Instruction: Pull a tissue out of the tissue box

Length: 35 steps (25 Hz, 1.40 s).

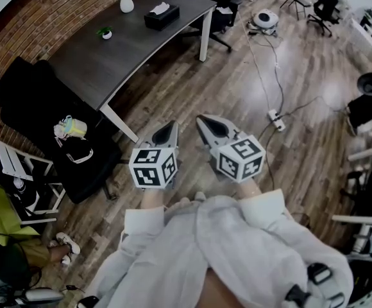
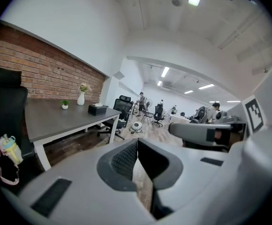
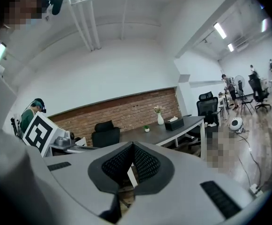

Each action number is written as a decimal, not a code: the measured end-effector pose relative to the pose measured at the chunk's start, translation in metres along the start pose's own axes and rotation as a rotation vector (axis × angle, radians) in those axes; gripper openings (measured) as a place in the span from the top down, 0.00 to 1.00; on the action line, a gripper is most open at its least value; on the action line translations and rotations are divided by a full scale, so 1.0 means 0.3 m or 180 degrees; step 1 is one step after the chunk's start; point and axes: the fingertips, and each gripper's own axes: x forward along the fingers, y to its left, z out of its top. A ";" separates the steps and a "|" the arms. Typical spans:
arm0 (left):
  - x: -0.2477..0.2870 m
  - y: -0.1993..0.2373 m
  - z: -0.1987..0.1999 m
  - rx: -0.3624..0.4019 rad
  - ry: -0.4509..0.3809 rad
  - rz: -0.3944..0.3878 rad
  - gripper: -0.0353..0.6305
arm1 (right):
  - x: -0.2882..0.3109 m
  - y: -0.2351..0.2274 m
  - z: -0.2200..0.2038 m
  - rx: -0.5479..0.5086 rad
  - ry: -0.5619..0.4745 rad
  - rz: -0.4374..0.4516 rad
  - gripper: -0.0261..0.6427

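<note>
1. While both grippers hang over the wood floor point(image 1: 237, 88), only the head view shows its clutter: a cable running to a power strip point(image 1: 276, 117) and a round white device point(image 1: 265, 20) near the office chairs.
2. Dark desk point(image 1: 109, 56) stands against the brick wall point(image 1: 51, 11), well apart from both grippers. The right gripper view takes in the wall behind it; the left gripper view sees it end-on, with a long lit office beyond and people far off.
3. Black seat point(image 1: 38, 120) at the desk's near end. The head view and the left gripper view show a pale bottle point(image 1: 70, 128) on it; the right gripper view does not.
4. Left gripper point(image 1: 171, 126): jaws closed, pads together, nothing between them. It is held level with the right one, above the floor, tip aimed towards the desk.
5. Right gripper point(image 1: 202, 119): jaws closed too, nothing held. Each gripper view catches the other gripper's marker cube at its edge.
6. Tissue box point(image 1: 161, 16), black, sits on the desk's far end, near the corner. All three views show it, small and distant.
7. White vase point(image 1: 126, 3) with flowers stands beside the box, nearer the wall.
8. Small potted plant point(image 1: 106, 33) sits further along the desk, towards the seat.
9. White tissue point(image 1: 160, 8) sticks up from the box top, plain in the head view, barely a speck in the gripper views.
</note>
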 end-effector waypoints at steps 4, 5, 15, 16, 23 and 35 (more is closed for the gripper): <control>0.034 -0.068 -0.002 0.0048 -0.0054 -0.0289 0.94 | -0.009 -0.040 -0.024 0.0071 0.0063 0.0111 0.95; 0.042 -0.082 -0.010 0.0063 -0.0041 -0.0323 0.94 | -0.014 -0.052 -0.033 0.0081 0.0092 0.0135 0.95; 0.128 -0.096 -0.111 0.0155 0.0313 -0.0115 0.94 | -0.020 -0.162 -0.129 0.0026 0.0380 0.0145 0.95; 0.138 -0.084 -0.105 0.0150 0.0314 -0.0091 0.94 | -0.014 -0.176 -0.124 0.0027 0.0364 0.0125 0.95; 0.278 0.015 -0.053 0.0161 0.0333 -0.0031 0.93 | 0.079 -0.313 -0.096 0.0078 0.0298 -0.0119 0.81; 0.578 0.374 0.266 0.0318 0.0209 -0.0039 0.77 | 0.509 -0.513 0.100 -0.0020 0.0208 -0.0404 0.81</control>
